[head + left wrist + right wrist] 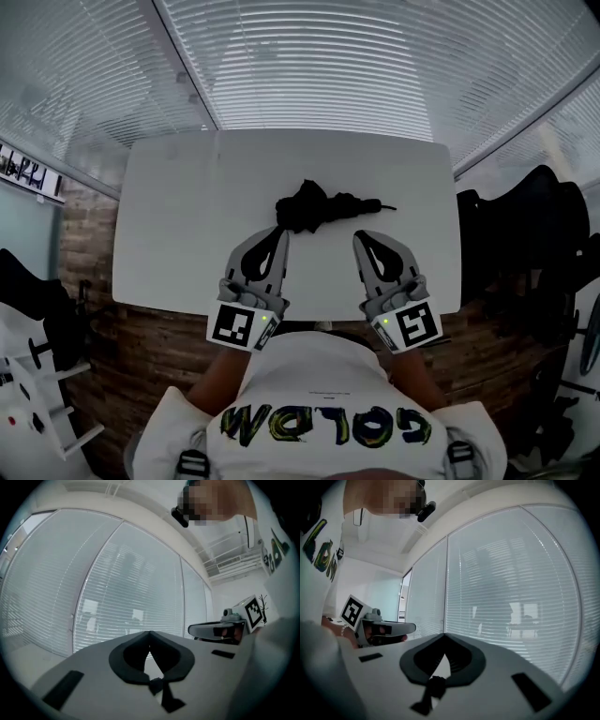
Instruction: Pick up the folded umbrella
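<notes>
On the middle of the white counter lies the folded umbrella, black, with its bunched cloth toward 9 o'clock and its thin end toward 3 o'clock. At its 7 o'clock, just beside the cloth, is the left gripper. Its jaws are together, tips meeting, with nothing between them; whether the tips touch the cloth cannot be told. At the umbrella's 5 o'clock is the right gripper, a little apart from it, its jaws likewise closed tip to tip and empty. Both grippers lie level over the counter's near part, aimed toward 12 o'clock. Each gripper view looks over the umbrella at the slatted blinds beyond the counter's far edge. A black chair stands off the counter at 3 o'clock
</notes>
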{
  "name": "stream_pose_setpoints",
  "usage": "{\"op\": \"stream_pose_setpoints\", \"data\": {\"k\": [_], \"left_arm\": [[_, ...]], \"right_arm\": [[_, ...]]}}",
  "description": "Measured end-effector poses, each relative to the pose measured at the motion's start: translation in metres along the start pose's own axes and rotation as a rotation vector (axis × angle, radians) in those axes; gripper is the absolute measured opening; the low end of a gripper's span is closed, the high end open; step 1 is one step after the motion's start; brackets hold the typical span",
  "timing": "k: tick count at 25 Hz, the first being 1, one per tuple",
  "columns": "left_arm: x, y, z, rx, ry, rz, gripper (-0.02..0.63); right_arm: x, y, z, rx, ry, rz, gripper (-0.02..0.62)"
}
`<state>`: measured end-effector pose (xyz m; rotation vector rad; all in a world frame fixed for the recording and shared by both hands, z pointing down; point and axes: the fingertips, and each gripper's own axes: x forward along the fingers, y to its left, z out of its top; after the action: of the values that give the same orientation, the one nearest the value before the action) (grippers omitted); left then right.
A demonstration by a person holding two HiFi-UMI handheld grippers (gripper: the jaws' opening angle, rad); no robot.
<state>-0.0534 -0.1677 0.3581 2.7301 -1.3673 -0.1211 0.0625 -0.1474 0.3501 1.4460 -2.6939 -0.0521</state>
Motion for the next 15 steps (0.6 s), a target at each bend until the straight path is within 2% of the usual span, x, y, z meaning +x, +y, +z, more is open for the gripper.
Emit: {"op": "stream_pose_setpoints", "data": {"k": [9,15], "left_arm": [[0.026,0.037,-0.006,-0.010,0.016,-0.053,0.011],[0.034,0.040,-0.011,-0.011,0.038,-0.046,0.011]], "right_arm": [[0.043,-0.010,-0.003,-0.014,0.014,-0.049,0.009],[0.052,-0.020,-0.010,-0.024,0.033,-0.035,0.009]]}}
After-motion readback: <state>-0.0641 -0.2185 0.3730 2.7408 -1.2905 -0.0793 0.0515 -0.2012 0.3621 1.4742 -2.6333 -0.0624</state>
